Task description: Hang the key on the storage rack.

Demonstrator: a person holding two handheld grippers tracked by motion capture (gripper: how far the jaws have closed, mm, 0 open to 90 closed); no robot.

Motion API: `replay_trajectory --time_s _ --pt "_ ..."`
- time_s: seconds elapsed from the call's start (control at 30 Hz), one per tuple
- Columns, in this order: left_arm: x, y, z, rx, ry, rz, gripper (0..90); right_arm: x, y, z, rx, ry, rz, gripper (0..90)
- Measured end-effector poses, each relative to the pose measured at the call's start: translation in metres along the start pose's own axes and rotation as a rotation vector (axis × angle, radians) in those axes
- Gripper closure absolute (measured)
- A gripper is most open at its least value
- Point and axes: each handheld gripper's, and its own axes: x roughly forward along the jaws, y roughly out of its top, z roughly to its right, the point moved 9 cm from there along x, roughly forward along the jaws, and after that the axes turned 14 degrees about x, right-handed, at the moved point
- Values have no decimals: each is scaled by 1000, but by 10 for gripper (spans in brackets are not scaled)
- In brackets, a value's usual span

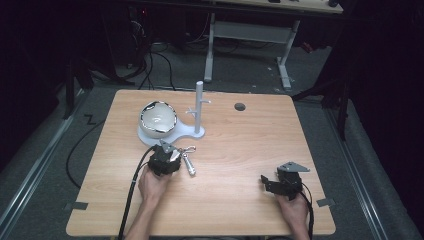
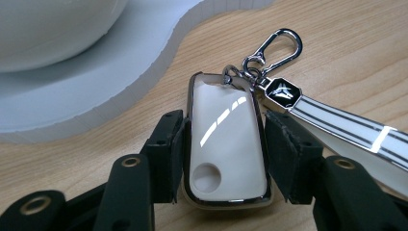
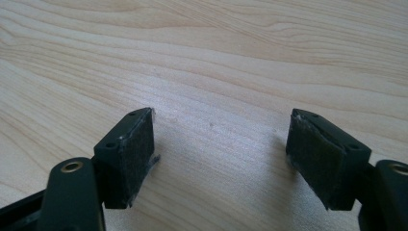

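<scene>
**Key fob squeezed between the left jaws, pointing at the stand**

Black pads (image 2: 173, 154) of the left gripper (image 2: 223, 159) press on both long sides of the key fob (image 2: 226, 144). So these jaws are clenched on the fob. It is white with a shiny rim, and it lies flat on the table (image 2: 337, 43). Its long side runs straight away from the jaws, like a finger pointing forward. At its far end sits a ring with a silver clip (image 2: 279, 45). A striped strap (image 2: 346, 127) trails off from there to the right.

Just past the fob is the white base (image 2: 120, 72) of a stand. From above, the left gripper (image 1: 165, 157) sits near the edge of that base (image 1: 185, 131). A thin post (image 1: 199, 107) with small pegs stands up on the base, beyond the gripper and a bit to the right. A shiny bowl (image 1: 158, 119) rests on the base too, to the left of the post. My guess is that the clip needs to go up to a peg, so the fob must be lifted and moved forward and a little right.

The left hand (image 1: 152, 185) is the near one. The right gripper (image 1: 280, 182) is well apart, by the near right side of the table (image 1: 240, 150). Its pads (image 3: 134, 159) stand wide open with bare wood (image 3: 216, 96) between them.
</scene>
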Motion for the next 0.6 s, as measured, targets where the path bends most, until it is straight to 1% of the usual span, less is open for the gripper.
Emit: replay_trajectory --time_s 0.03,0.13,0.23,0.3,0.4,0.6 --pt "-2 1 0 5 4 10 508 0 0 0 0 0 0 253" --pt "-13 8 -3 -4 12 55 509 0 0 0 0 0 0 254" --pt "-26 16 -4 -29 -12 119 510 0 0 0 0 0 0 253" --pt "-33 20 -5 -40 -23 142 511 0 0 0 0 0 0 253" --pt "-44 28 -7 -29 -29 168 511 0 0 0 0 -1 0 254" --pt "-70 50 -10 -21 -28 253 511 0 0 0 0 0 0 253"
